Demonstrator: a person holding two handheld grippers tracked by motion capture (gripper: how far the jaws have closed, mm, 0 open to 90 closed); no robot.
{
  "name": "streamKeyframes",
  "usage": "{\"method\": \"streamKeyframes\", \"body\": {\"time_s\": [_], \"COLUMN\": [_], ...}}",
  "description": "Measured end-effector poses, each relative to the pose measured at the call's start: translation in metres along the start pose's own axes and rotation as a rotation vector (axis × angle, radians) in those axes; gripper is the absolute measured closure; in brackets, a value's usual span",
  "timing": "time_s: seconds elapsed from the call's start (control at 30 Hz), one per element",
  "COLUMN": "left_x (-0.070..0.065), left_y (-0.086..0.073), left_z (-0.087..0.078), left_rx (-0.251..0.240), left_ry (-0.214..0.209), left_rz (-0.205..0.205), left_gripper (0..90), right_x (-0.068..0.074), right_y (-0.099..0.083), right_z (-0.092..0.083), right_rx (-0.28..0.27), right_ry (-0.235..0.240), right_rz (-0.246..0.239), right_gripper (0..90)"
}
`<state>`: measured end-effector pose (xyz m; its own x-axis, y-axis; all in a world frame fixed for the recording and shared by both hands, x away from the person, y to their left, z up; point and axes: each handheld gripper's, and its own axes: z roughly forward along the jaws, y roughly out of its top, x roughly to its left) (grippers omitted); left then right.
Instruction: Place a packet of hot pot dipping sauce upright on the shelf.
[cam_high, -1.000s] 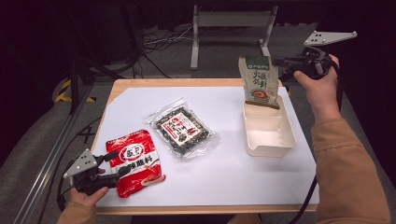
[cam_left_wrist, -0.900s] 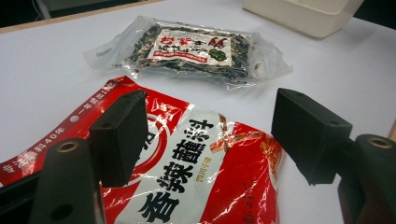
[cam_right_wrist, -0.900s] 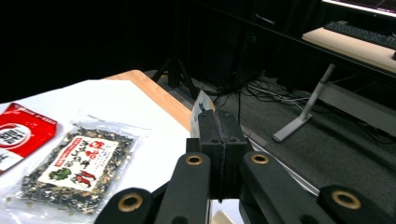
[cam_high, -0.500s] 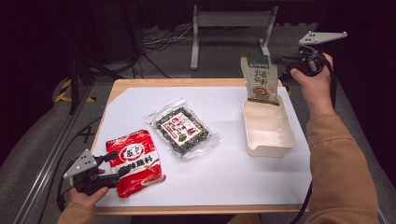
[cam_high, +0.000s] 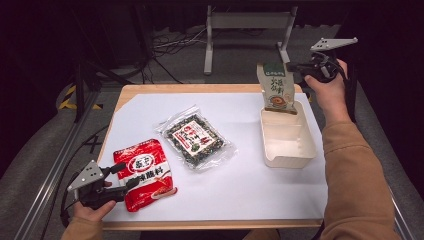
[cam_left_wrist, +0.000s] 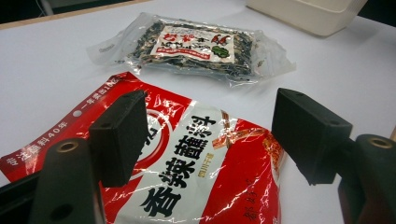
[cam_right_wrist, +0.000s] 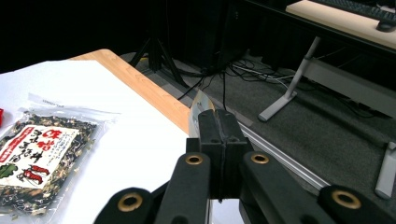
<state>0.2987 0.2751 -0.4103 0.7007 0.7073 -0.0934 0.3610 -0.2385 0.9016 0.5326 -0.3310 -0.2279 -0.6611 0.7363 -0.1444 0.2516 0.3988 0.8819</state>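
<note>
Your right gripper (cam_high: 296, 66) is clamped tight on the top edge of the green and white stand-up pouch with the bowl picture (cam_high: 276, 87), and the pouch hangs upright with its bottom just at the far rim of the cream rectangular plastic tub (cam_high: 288, 159). In the right gripper view the jaws are pressed together with a thin sliver of the pouch's edge (cam_right_wrist: 200, 105) showing between them, so the hold is a narrow one. Keep that pinch firm and bring the pouch down slowly, steering its bottom inside the tub's far wall rather than onto the rim. Tilt the top toward yourself as it goes in, so it lies flat along the tub's length. Let go only when the pouch rests on the floor of the tub; a drop from this height would likely tip it over the edge.

Your left gripper (cam_high: 118, 177) waits with its jaws wide apart, holding nothing, poised over the near corner of the red and white crinkly foil sachet (cam_left_wrist: 196, 172). Keep it still there. The clear bag of dark dried greens with a red label (cam_high: 195, 140) lies between the sachet and the tub, on the white table sheet (cam_high: 240, 190).
</note>
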Motion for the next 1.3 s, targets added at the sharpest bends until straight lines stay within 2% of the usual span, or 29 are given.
{"method": "streamKeyframes", "body": {"time_s": [0.17, 0.4, 0.63, 1.0, 1.1, 1.3], "left_x": [0.000, -0.001, -0.001, 0.000, 0.000, 0.000], "left_y": [0.000, 0.000, 0.000, 0.004, 0.005, 0.006], "left_z": [0.001, 0.001, 0.002, 0.008, 0.010, 0.013], "left_rx": [0.000, -0.002, -0.001, 0.001, 0.003, 0.008], "left_ry": [-0.003, -0.004, -0.006, -0.022, -0.025, -0.033], "left_rz": [-0.002, -0.006, -0.005, 0.018, 0.021, 0.024], "left_gripper": [27.8, 27.7, 27.7, 27.7, 27.7, 27.7], "right_x": [0.001, 0.005, 0.006, 0.001, -0.002, -0.006], "right_y": [-0.004, -0.007, -0.017, -0.046, -0.053, -0.066], "right_z": [0.004, 0.009, 0.009, 0.002, -0.002, -0.005], "right_rx": [0.011, 0.026, 0.059, 0.093, 0.086, 0.130], "right_ry": [0.009, 0.048, 0.054, 0.021, 0.009, -0.042], "right_rz": [-0.011, -0.026, -0.029, 0.019, 0.044, 0.077], "right_gripper": [90.0, 89.9, 89.9, 89.9, 89.9, 89.9]}}
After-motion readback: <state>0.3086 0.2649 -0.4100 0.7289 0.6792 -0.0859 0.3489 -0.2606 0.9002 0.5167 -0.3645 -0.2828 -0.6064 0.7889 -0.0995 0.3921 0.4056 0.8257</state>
